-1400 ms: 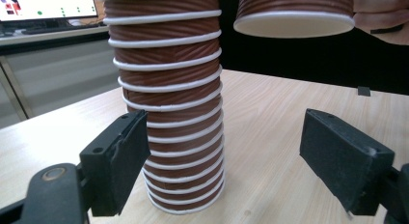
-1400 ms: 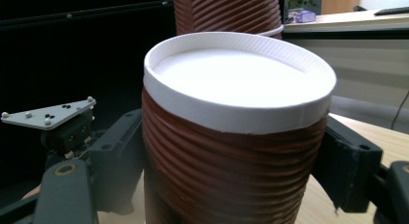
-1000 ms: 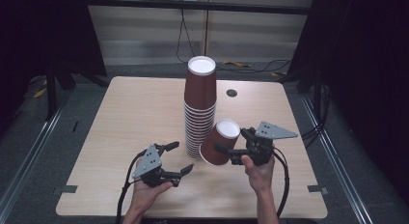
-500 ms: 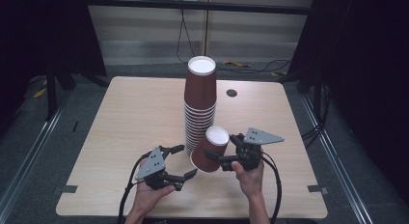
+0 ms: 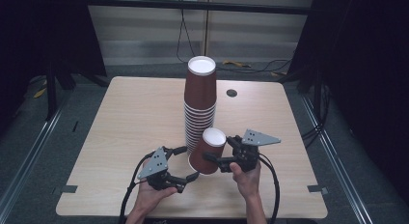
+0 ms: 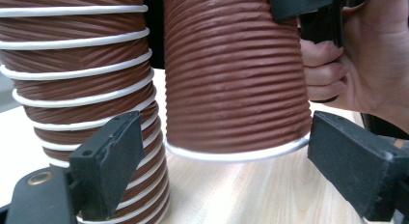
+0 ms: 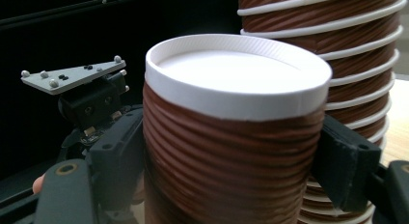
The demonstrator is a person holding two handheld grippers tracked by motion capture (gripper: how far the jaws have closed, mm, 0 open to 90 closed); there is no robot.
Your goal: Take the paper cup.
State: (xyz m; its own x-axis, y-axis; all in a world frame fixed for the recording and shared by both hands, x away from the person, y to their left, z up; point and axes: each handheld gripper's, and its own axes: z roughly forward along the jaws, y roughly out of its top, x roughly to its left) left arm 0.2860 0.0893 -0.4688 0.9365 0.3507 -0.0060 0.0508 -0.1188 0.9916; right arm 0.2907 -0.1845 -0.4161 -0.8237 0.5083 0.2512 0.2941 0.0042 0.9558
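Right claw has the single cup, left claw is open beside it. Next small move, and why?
Probably set the cup flat on the table and let go. The right claw grips it near the top, slightly tilted, upside down, rim at the tabletop, beside the stack. The left claw has just been opening and its pads stand apart from the cup.

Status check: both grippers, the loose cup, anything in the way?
Right gripper shut on single cup, upside down, tilted. Left gripper open, jaws just opening, flanking cup's rim without touching. Cup stack right beside it, tight clearance.
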